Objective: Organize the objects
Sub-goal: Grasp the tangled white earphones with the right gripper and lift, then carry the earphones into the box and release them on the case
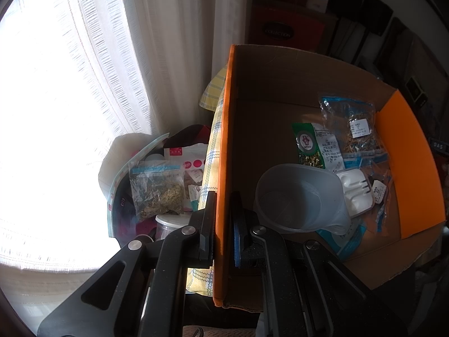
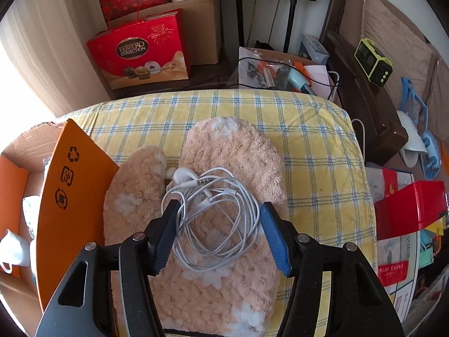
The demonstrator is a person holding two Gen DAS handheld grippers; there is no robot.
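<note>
Cluttered little room, with a yellow and blue checked cushion (image 2: 322, 146) serving as the work surface and a bright curtained window (image 1: 70, 98) off to one side.

Nearest in the right wrist view, the right gripper (image 2: 219, 233) points steeply down with its jaws spread. A tangled bundle of white earphones (image 2: 213, 213) lies between them, the cable loops just touching the inner face of the left finger (image 2: 164, 236), while the blue pad of the other finger (image 2: 273, 238) sits just beside the bundle. It's not clamped. The earphones rest on a fuzzy tan sock (image 2: 224, 252), with a second fuzzy piece (image 2: 134, 191) at about 10 o'clock from them. At 9 o'clock stands an orange box flap (image 2: 70, 196) printed with recycling marks. Farther back, at 11 o'clock, sits a red chocolate gift box (image 2: 140, 53), and at 2 o'clock a lime green radio (image 2: 373, 61) on a brown sofa (image 2: 393, 28).

In the left wrist view, the left gripper (image 1: 223, 224) is pinched tight on the orange edge of the cardboard box (image 1: 224, 146), one finger on each side of the wall. Inside the box, at 2 o'clock from the grip, lies a clear plastic jug (image 1: 300, 196), with a white plastic case (image 1: 356, 191) touching it. Beyond those are a green-labelled packet (image 1: 311, 146) and a zip bag of dried herbs (image 1: 353, 126). Outside the box at 9 o'clock is another bag of dried herbs (image 1: 157, 191).
</note>
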